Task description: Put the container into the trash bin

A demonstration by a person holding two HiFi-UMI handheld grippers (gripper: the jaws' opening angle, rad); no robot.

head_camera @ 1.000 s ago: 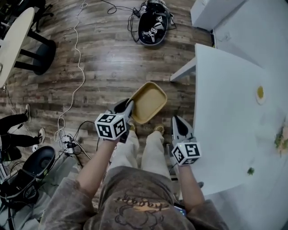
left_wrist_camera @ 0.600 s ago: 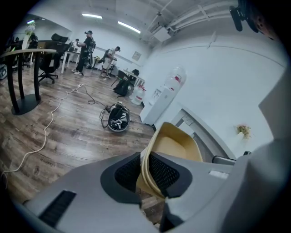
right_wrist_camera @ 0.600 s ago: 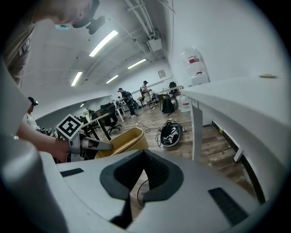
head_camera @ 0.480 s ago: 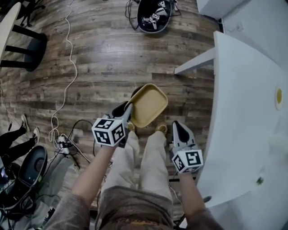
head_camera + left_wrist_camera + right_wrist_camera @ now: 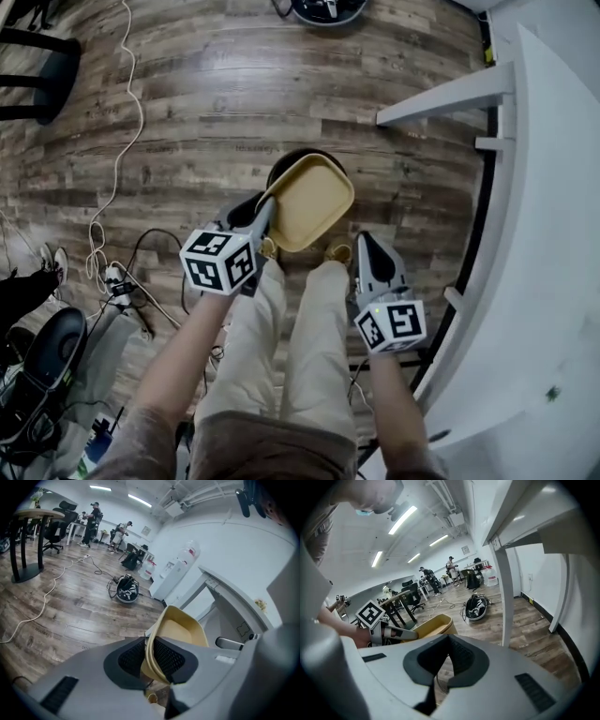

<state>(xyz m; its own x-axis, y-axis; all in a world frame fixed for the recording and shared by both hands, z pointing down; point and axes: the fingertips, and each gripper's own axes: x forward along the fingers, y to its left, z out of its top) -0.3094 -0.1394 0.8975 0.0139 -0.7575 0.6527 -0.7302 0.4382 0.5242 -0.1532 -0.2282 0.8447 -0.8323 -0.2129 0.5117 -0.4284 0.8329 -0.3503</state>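
We angle our left gripper (image 5: 265, 214) downward, jaws clamped on the yellow container (image 5: 311, 199) by its left rim, over the floor (image 5: 206, 112); our right gripper (image 5: 367, 246), jaws together, points down alongside.

Container (image 5: 314, 199) above trash bin (image 5: 302, 154); table (image 5: 553, 244) to the right

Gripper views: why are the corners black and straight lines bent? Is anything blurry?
Left gripper view: a wide lens blacks the corners and bows the white table; the yellow container looks sharp. Right gripper view: same rounding, ceiling lights burn white. Head view: floorboards curve, with pale sheen.
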